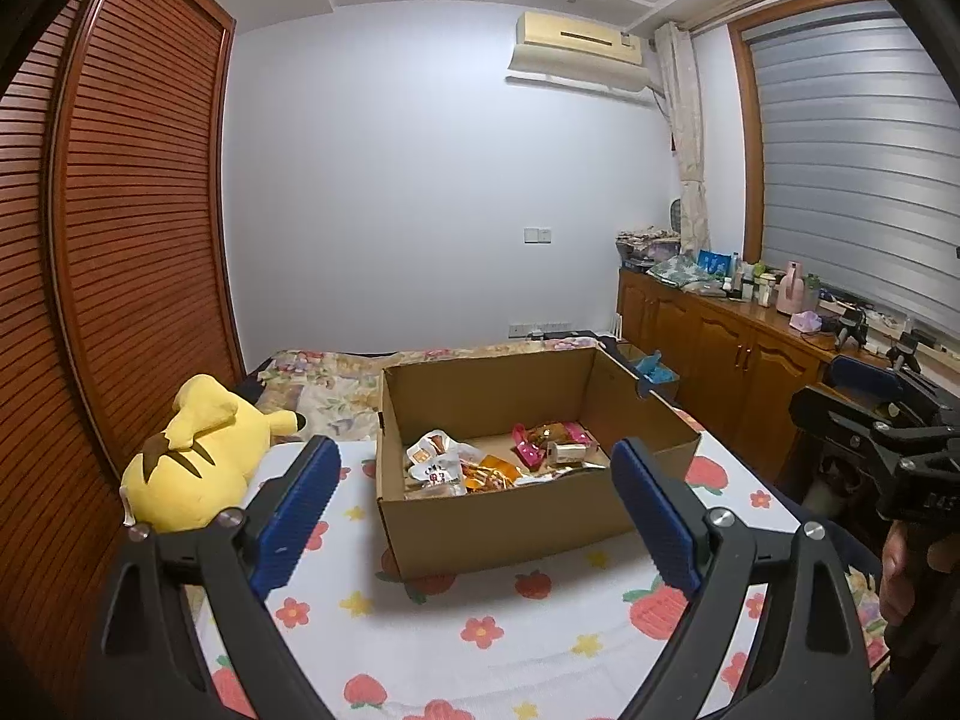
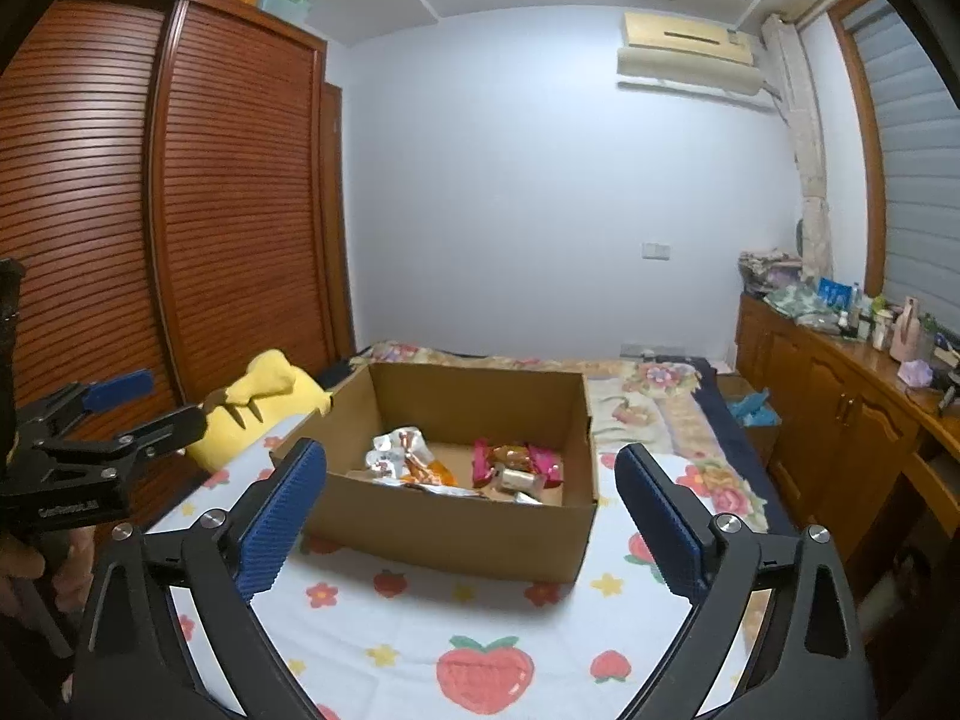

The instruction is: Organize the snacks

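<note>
Yellow plush (image 1: pixel 192 456) flopped on the far left of the strawberry-print sheet (image 1: pixel 528 648), just beside the cardboard box (image 1: pixel 510 516) sitting mid-bed. Snack packets (image 1: pixel 498 459) piled loose on the box floor. Left gripper (image 1: pixel 474 480) and right gripper (image 2: pixel 471 480) both spread wide, holding nothing, hovering short of the box.

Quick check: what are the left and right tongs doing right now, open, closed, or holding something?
Left tongs: open, holding nothing.
Right tongs: open, holding nothing.
</note>
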Motion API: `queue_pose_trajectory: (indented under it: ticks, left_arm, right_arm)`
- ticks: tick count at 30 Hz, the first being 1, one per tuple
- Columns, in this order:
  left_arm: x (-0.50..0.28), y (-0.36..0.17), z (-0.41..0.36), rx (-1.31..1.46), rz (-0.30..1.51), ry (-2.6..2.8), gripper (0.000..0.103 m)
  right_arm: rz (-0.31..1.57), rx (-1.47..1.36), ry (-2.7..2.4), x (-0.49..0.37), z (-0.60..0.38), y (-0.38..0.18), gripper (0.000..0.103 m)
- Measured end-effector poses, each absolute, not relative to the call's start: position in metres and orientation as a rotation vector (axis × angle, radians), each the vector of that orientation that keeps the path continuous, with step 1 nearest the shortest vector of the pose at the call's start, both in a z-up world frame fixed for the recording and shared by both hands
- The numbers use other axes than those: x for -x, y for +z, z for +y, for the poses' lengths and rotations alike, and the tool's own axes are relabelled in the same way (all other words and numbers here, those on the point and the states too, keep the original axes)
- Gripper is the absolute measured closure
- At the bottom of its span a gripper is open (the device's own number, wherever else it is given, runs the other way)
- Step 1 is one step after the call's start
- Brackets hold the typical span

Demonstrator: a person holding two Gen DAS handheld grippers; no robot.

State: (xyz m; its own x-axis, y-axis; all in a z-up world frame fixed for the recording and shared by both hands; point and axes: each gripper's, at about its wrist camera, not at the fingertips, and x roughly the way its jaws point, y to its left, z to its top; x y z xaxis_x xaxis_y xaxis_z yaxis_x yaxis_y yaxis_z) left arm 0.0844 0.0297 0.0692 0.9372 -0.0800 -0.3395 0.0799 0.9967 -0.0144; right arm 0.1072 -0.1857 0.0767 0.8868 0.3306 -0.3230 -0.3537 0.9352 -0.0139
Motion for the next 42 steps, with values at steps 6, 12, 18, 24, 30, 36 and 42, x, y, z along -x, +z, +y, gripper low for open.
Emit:
queue_pose_trajectory:
  ticks: [6, 12, 18, 24, 30, 36, 42]
  left_arm:
    - [-0.069, 0.067, 0.024, -0.006, 0.355, -0.083, 0.01]
    - [-0.057, 0.06, 0.022, -0.003, 0.374, -0.08, 0.01]
    - [-0.056, 0.053, 0.024, 0.001, 0.39, -0.07, 0.01]
    - [-0.056, 0.049, 0.026, 0.007, 0.399, -0.067, 0.01]
    - [-0.056, 0.048, 0.026, 0.002, 0.403, -0.067, 0.01]
    - [-0.056, 0.048, 0.024, -0.003, 0.404, -0.065, 0.01]
    - [-0.056, 0.047, 0.024, -0.005, 0.402, -0.065, 0.01]
  right_arm:
    - [0.333, 0.075, 0.325, -0.098, -0.191, 0.073, 0.001]
    - [0.338, 0.061, 0.314, -0.086, -0.196, 0.066, 0.001]
    - [0.349, 0.059, 0.314, -0.081, -0.195, 0.059, 0.001]
    - [0.35, 0.061, 0.308, -0.081, -0.194, 0.058, 0.001]
    - [0.351, 0.057, 0.307, -0.08, -0.195, 0.056, 0.001]
    - [0.351, 0.057, 0.305, -0.08, -0.195, 0.056, 0.001]
    - [0.349, 0.055, 0.306, -0.08, -0.195, 0.056, 0.001]
